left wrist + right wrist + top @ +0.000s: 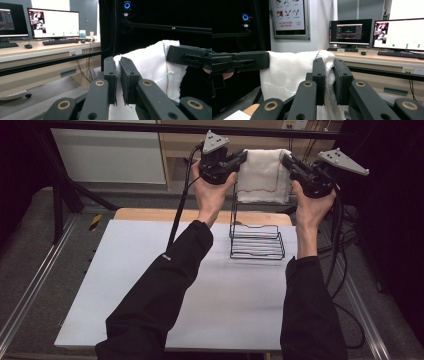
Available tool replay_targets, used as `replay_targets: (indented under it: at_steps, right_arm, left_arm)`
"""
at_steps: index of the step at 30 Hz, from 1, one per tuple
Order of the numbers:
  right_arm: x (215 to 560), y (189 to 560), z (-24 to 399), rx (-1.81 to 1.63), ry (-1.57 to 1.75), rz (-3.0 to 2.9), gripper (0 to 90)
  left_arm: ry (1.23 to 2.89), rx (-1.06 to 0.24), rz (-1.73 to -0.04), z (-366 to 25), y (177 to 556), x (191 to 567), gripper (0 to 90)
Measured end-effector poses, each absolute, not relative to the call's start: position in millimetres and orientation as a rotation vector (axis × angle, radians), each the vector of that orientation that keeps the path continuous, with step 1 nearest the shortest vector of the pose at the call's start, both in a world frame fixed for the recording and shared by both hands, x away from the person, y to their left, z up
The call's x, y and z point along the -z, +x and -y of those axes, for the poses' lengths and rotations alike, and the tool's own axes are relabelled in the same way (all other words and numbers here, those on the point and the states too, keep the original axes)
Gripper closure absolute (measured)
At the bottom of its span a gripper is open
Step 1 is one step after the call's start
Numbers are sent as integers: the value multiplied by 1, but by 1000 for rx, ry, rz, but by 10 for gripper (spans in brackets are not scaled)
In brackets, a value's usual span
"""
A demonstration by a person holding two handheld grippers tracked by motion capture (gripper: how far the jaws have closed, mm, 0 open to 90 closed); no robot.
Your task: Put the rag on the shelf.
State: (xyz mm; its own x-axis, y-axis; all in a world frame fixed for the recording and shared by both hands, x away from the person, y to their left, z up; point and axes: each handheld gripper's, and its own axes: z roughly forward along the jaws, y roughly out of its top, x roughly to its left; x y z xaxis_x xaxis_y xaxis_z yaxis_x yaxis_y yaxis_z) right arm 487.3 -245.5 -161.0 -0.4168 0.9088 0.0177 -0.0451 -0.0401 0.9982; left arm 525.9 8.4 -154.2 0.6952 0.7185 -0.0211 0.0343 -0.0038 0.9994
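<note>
A white towel (260, 175) with a thin red stitched line hangs above the upright of a black wire rack (257, 241), which stands on the white table (150, 285). My left gripper (243, 156) is raised at the towel's top left edge. In the left gripper view its jaws pinch the towel (150, 65), with cloth showing in the narrow gap at my left gripper (118, 75). My right gripper (285, 161) holds the top right edge. In the right gripper view, the towel (287, 72) passes between the jaws of my right gripper (329, 75).
The rack's tray lies flat at the table's back right. A wooden strip (150, 214) edges the table's far side. A black frame bar (125, 126) crosses overhead at the back. Cables (345, 245) hang at the right. Beyond is a desk (37, 48) with monitors (53, 23).
</note>
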Motion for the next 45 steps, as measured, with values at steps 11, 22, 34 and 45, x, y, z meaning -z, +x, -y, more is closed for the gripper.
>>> replay_targets:
  at_steps: [11,22,34,45]
  right_arm:
    - [171,502,249,-1570,980,-1482,810]
    - [185,510,253,-1546,1000,-1515,810]
    - [200,506,258,-1500,1012,-1557,811]
    - [218,500,266,-1483,1035,-1567,810]
  left_arm:
    - [1516,-626,-652,-4,539,164,834]
    - [1556,-621,-648,-1,543,178,834]
    - [1593,-605,-640,4,539,198,834]
    - [1618,-571,-630,11,535,214,834]
